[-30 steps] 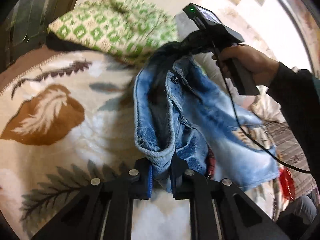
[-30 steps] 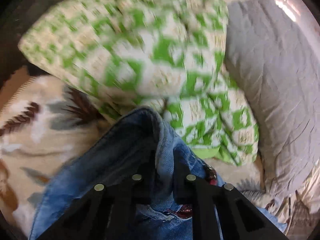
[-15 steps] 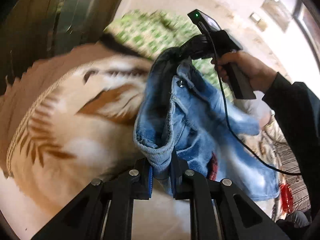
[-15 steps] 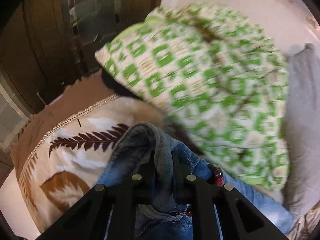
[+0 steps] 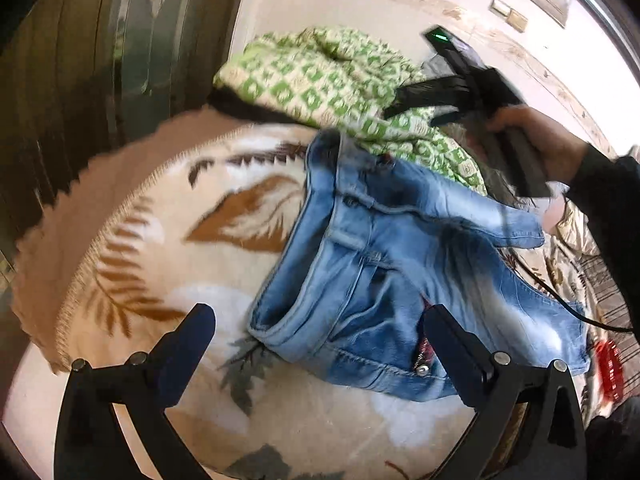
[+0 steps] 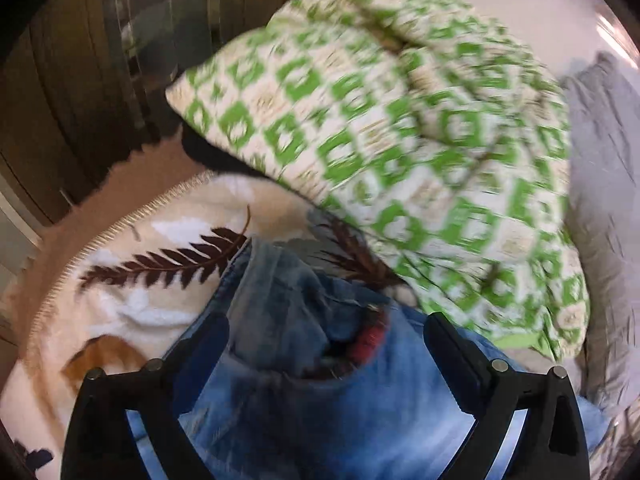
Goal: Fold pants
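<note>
The light-blue jeans [image 5: 400,264] lie crumpled on a beige leaf-patterned blanket [image 5: 160,240], waistband toward me. My left gripper [image 5: 318,320] hangs just above the near waistband corner. Its jaws are opening and stand wide apart, and neither pad touches the denim. A person's hand [image 5: 536,140] holds my right gripper [image 5: 412,108] over the far end of the waistband. In the right wrist view the right gripper [image 6: 326,322] is opening too, its jaws spread wide. The jeans [image 6: 320,420] lie loose beneath and between the fingers, free of both pads.
A green-and-cream patterned pillow [image 6: 380,120] lies right behind the jeans, with a grey pillow [image 6: 600,180] to its right. Dark wooden furniture [image 5: 80,80] stands beyond the blanket's left edge. Something red [image 5: 608,364] lies at the far right.
Both grippers were shut on the waistband and held the jeans up. Now both jaws stand wide apart and the jeans have dropped onto the blanket. Both hands have drawn back a little.
</note>
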Available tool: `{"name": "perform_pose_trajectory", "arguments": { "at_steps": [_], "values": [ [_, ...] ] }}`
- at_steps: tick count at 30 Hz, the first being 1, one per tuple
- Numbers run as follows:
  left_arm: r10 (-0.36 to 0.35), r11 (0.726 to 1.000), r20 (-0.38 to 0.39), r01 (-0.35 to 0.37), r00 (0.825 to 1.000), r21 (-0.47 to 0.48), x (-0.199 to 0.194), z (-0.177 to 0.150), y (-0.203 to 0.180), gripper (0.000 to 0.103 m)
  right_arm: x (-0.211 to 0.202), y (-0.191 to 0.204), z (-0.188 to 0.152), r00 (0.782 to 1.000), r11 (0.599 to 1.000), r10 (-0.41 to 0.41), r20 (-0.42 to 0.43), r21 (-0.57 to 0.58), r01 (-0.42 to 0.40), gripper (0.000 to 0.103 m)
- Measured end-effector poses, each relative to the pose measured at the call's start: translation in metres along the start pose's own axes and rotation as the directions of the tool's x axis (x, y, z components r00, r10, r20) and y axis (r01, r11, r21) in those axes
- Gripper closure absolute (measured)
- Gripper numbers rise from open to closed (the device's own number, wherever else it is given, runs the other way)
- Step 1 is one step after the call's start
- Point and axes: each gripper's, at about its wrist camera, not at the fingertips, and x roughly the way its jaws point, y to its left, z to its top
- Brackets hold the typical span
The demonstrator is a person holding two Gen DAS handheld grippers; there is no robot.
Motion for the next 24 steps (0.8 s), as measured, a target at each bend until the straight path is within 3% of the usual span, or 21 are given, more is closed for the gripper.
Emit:
{"name": "perform_pose_trajectory", "arguments": {
  "at_steps": [4,10,13,20,22,24],
  "values": [
    [-0.03,0.997,0.016,0.029,0.999,0.067,-0.012,0.011,-0.024,0.0,-0.059,-0.047,-0.031,0.999,0.998,0.022,0.034,0.058,-0.024,0.004],
    [-0.13,0.971,-0.02,0.131,0.991,0.198,-0.005,0.027,-0.088,0.0,-0.139,-0.151,-0.12,0.997,0.981,-0.073,0.026,0.184,0.067,0.004],
    [-0.199,0.939,-0.074,0.211,0.977,0.272,0.013,0.032,-0.134,0.0,-0.165,-0.197,-0.167,0.993,0.959,-0.114,-0.009,0.26,0.112,0.003],
    [-0.245,0.849,-0.204,0.311,0.948,0.428,0.061,0.032,-0.244,0.0,-0.219,-0.283,-0.294,0.977,0.884,-0.188,-0.099,0.416,0.212,0.003],
    [-0.254,0.839,-0.235,0.335,0.938,0.428,0.077,0.031,-0.266,0.0,-0.228,-0.298,-0.323,0.977,0.862,-0.186,-0.107,0.459,0.214,0.003],
    [-0.245,0.856,-0.256,0.332,0.935,0.395,0.094,0.032,-0.279,0.0,-0.234,-0.311,-0.352,0.977,0.835,-0.179,-0.115,0.507,0.213,0.003]
  ]
}}
